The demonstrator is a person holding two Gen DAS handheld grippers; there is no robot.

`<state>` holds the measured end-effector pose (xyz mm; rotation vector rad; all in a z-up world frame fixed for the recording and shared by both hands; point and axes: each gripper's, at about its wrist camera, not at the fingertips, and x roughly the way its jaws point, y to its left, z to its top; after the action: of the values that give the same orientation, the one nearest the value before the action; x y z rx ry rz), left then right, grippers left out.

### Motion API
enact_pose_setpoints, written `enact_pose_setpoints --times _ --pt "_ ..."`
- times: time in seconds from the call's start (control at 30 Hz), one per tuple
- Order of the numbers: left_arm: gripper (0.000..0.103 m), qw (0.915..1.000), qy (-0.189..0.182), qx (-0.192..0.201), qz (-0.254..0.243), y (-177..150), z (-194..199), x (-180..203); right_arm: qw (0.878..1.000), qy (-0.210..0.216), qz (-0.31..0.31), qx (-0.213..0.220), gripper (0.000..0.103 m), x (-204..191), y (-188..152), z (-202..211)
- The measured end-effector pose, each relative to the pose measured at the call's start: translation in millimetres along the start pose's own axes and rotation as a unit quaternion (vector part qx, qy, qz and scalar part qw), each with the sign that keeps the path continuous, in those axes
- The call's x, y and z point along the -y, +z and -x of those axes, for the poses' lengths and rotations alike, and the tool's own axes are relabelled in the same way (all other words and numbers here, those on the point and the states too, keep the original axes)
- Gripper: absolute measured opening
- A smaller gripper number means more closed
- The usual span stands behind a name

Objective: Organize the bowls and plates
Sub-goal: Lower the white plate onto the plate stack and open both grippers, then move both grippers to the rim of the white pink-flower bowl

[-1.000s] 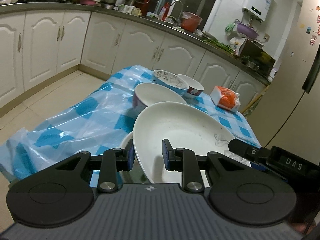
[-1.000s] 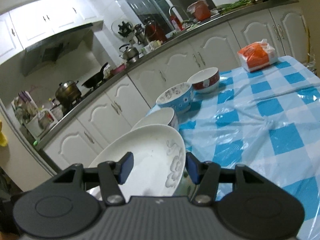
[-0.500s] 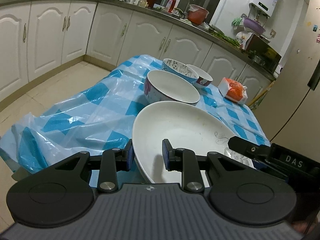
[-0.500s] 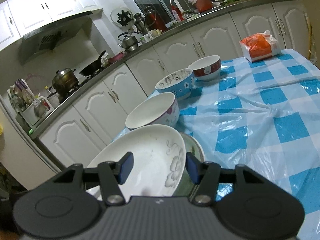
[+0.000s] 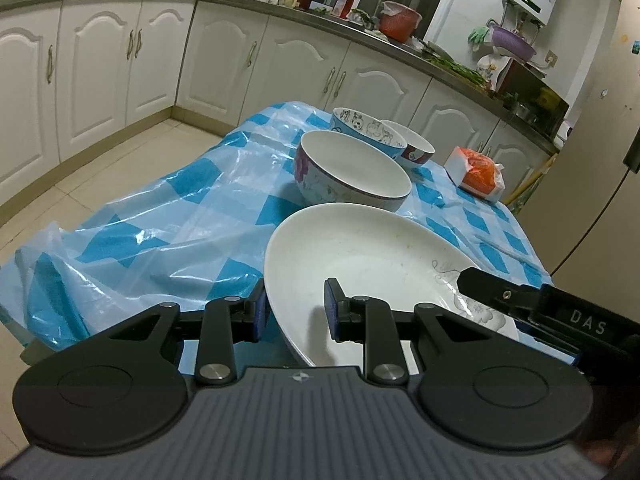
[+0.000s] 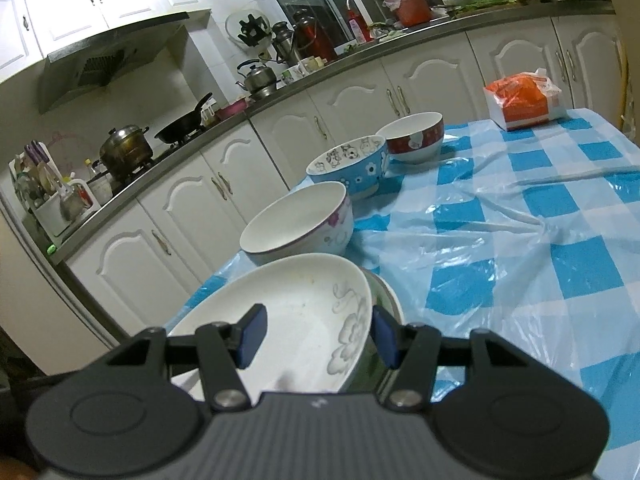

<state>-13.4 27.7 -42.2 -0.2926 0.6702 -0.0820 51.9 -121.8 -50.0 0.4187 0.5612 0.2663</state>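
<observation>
Your left gripper (image 5: 294,316) clamps the near rim of the white floral plate (image 5: 372,264), one finger inside, one outside. Your right gripper (image 6: 316,338) grips its opposite flowered rim. The floral bowl (image 6: 298,226) sits just beyond the fingertips.

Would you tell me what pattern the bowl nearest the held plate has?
Pink-purple flowers on white, dark rim; the bowl shows best in the right wrist view.

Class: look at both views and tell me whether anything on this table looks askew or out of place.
The plate is tilted, held by both grippers, left and right, its rim over a second dish. The tablecloth is rumpled and sags off the table's edge.
</observation>
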Motion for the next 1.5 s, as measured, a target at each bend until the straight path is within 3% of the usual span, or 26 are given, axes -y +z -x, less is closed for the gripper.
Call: enact_pose_setpoints --times 0.47,0.57,0.6,0.63,0.77,0.87,1.17,1.37,1.5 --pt "0.03 0.9995 0.006 0.005 -0.029 -3 -1 4 1.0 -0.005 0.023 0.002 0.058 2 -4 -7" --pt "0.042 0.9992 0.01 0.011 -0.037 -3 1 4 1.0 -0.005 0.024 0.005 0.059 2 -4 -6" --pt "0.054 0.9988 0.015 0.018 -0.043 -3 3 6 1.0 -0.006 0.026 0.007 0.059 1 -4 -6" --pt "0.06 0.9984 0.016 0.025 -0.048 -2 5 6 1.0 -0.008 0.028 0.009 0.059 0 -4 -6" --pt "0.062 0.9981 0.018 0.03 -0.05 -1 7 4 0.999 -0.014 0.035 0.015 0.063 -2 -4 -4" --pt "0.062 0.9981 0.022 0.03 -0.048 -1 7 2 0.998 -0.029 0.044 0.022 0.077 -3 -4 -2" --pt "0.067 0.9982 0.028 0.036 -0.039 3 14 0 0.999 -0.016 0.025 0.04 0.084 7 3 10" --pt "0.08 0.9978 0.036 0.043 -0.036 6 24 -1 0.998 -0.027 -0.023 0.047 0.094 26 11 17" --pt "0.096 0.9972 0.038 0.049 -0.042 9 31 2 0.997 -0.037 -0.051 0.046 0.097 38 16 22"
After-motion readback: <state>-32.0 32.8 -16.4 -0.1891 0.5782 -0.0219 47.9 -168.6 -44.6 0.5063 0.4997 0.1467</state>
